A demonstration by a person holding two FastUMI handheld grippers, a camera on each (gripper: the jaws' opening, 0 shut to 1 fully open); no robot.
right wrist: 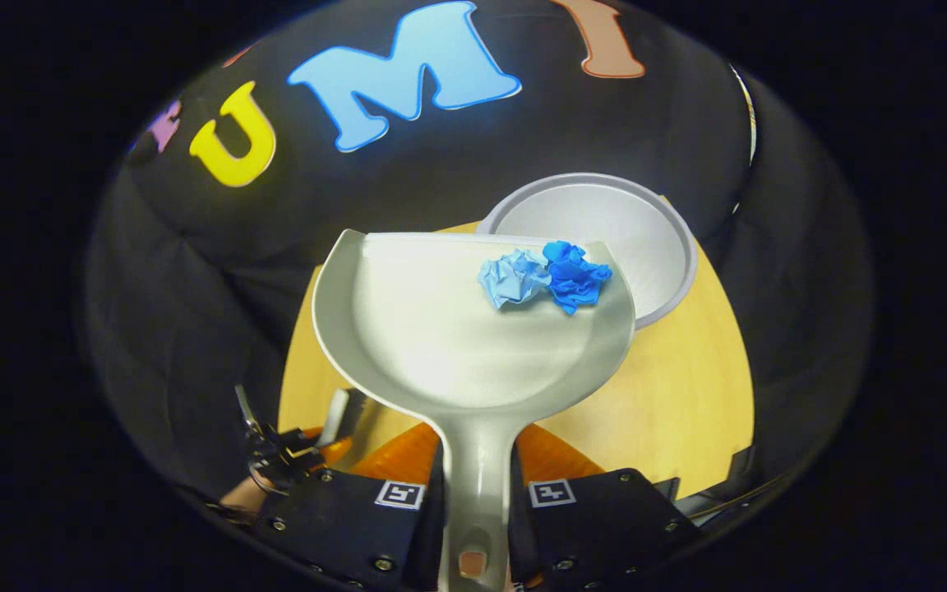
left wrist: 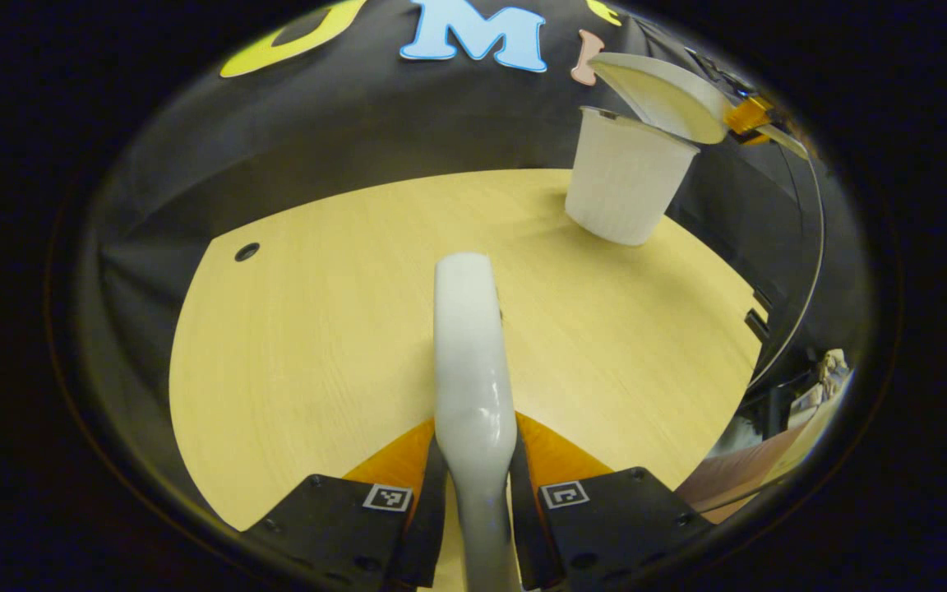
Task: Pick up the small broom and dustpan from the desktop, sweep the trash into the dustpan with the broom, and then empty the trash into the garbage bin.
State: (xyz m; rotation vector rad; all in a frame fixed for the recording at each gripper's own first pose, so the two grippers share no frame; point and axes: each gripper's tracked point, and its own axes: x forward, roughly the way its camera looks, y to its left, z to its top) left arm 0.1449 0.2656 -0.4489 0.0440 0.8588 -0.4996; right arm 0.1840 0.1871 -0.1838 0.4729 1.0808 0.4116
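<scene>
Clamped between the right gripper's (right wrist: pixel 473 526) 2 fingers, the grey plastic dustpan's handle (right wrist: pixel 474 477) tilts its pan lip over the white ribbed garbage bin (right wrist: pixel 654 271) so the 2 crumpled blue paper scraps (right wrist: pixel 543 278) can slide in, while the left gripper (left wrist: pixel 473 510) pinches the white glossy broom (left wrist: pixel 467 345) idle above the wooden desktop (left wrist: pixel 293 345).

Pale wooden desktop (left wrist: pixel 317 345) under white garbage bin (left wrist: pixel 625 185).

Trash (right wrist: pixel 545 278) in dustpan (right wrist: pixel 441 329), over bin (right wrist: pixel 654 238)
</scene>
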